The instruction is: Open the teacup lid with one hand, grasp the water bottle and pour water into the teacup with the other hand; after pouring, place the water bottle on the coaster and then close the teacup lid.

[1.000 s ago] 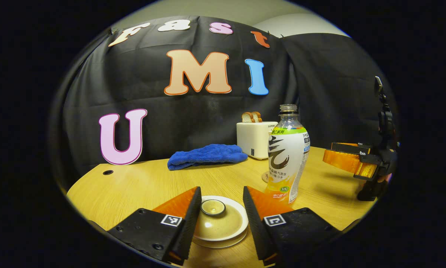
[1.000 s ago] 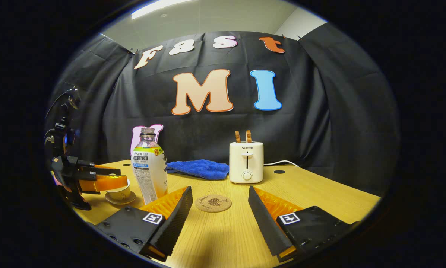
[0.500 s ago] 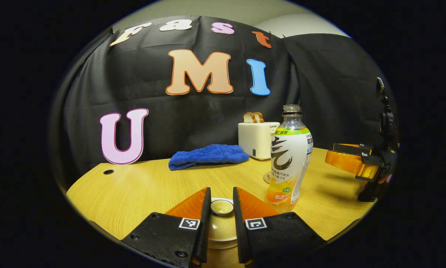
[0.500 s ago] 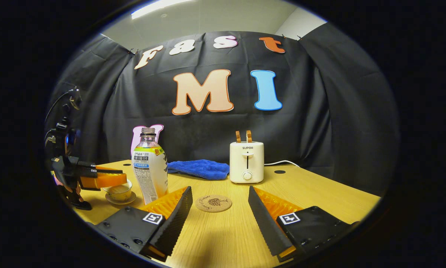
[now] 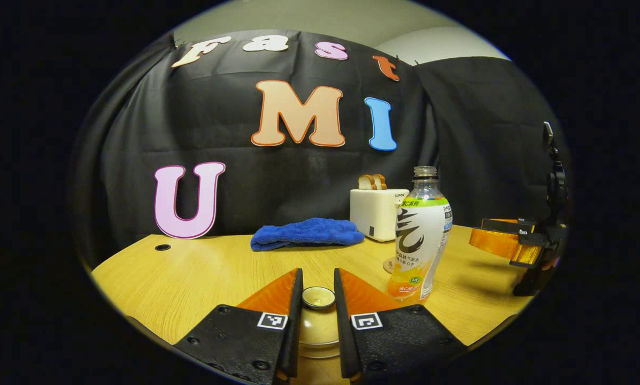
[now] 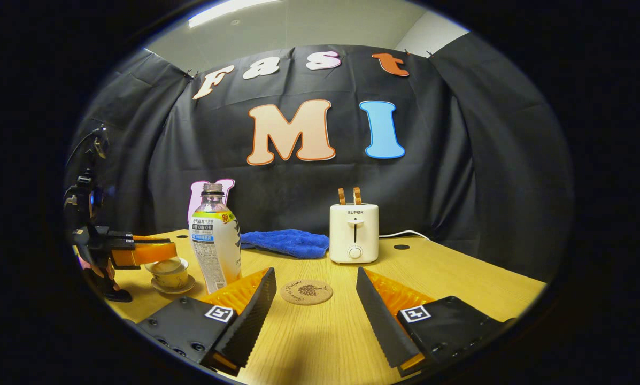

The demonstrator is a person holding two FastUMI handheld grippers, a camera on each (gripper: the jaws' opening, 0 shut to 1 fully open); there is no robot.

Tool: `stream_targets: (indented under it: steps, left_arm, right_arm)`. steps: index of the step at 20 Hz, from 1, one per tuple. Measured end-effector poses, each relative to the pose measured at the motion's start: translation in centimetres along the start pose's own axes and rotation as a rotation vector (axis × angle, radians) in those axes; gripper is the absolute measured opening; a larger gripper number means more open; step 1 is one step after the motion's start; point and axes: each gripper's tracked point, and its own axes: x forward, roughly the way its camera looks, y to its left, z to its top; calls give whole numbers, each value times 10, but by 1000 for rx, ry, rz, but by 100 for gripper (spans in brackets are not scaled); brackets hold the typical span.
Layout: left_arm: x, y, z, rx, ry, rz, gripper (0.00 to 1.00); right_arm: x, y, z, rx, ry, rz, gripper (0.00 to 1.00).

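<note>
The left gripper [image 5: 318, 291] has its jaws clenched on the teacup lid [image 5: 318, 297] knob; right gripper [image 6: 315, 299] jaws released.

Teacup lid [image 5: 318, 297] raised off teacup [image 6: 171, 274].
Uncapped water bottle [image 6: 214, 247] upright beside round coaster [image 6: 306, 292].

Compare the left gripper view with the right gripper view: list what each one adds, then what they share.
Left gripper view: the lid seen from close above, its knob pinched between the fingers of the left gripper.
Right gripper view: the teacup on its saucer, side-on beneath the left gripper, and the toaster's cord.
Shared: bottle, towel, toaster, coaster, table, and the open right gripper.
</note>
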Motion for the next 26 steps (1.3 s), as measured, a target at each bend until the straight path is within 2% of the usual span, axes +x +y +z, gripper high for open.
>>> stream_targets:
  steps: [6,8,10,13,14,18,19,21,24,25,26]
  left_arm:
    - [-11,10,4,1,-36,48,28]
    - [-20,20,3,1,-34,88,28]
    - [-29,30,4,2,-37,135,28]
    - [-40,43,3,2,-34,196,29]
    - [-43,49,4,1,-36,225,29]
    - [-54,65,3,2,-33,316,29]
    - [-56,67,3,3,-34,327,29]
    - [-61,72,3,4,-31,352,28]
    - [-65,78,3,3,-31,373,28]
    - [-67,79,3,3,-31,378,28]
    - [-68,80,2,3,-31,381,28]
  right_arm:
    - [0,2,0,0,1,10,94]
    - [0,4,0,1,1,20,94]
    - [0,17,-1,4,4,83,96]
    - [-7,53,-2,10,13,269,94]
    - [-9,58,-3,12,14,309,93]
    - [-11,67,-3,14,18,353,94]
    - [-12,72,-3,15,19,372,96]
    - [-13,84,-4,16,22,412,93]
    - [-13,96,-4,18,23,446,96]
    - [-13,99,-4,18,23,454,94]
    - [-12,102,-4,18,24,461,96]
